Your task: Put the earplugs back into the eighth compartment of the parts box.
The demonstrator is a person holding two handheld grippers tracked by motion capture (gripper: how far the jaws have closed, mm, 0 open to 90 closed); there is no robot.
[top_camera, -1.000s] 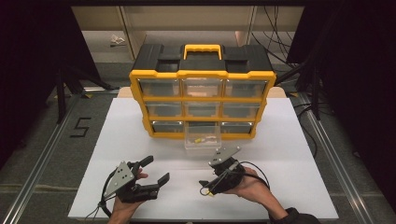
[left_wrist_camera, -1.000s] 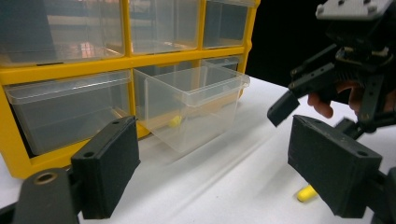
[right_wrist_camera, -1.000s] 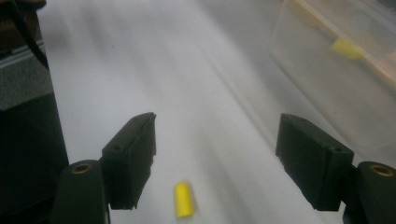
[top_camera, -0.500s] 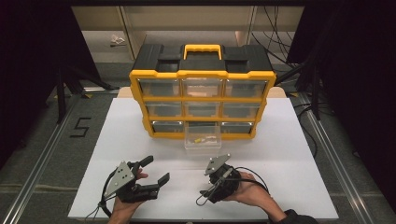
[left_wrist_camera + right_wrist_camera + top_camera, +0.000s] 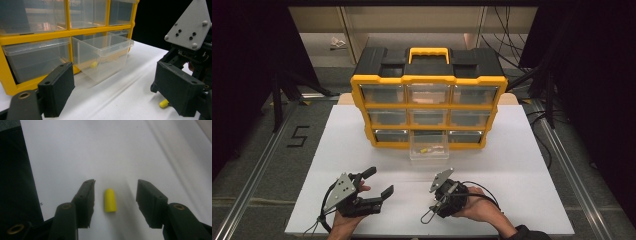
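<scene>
One small yellow bullet-shaped plug point(image 5: 110, 200) lies on white table point(image 5: 75, 150).

1. A white table top point(image 5: 362, 145) carried everything; it sat over a grey floor, with metal rails running along its left and right sides.
2. At the far middle of the table stood a yellow and black drawer organizer point(image 5: 428, 97) with three rows of clear drawers.
3. Its bottom middle clear drawer point(image 5: 429, 149) was pulled out toward the near side, its underside close to the white surface, with small yellow pieces inside.
4. Near the right of centre, a small yellow cap-shaped piece point(image 5: 110, 200) lay flat on the table.
5. The near left and far right stretches of the surface were bare white.
</scene>
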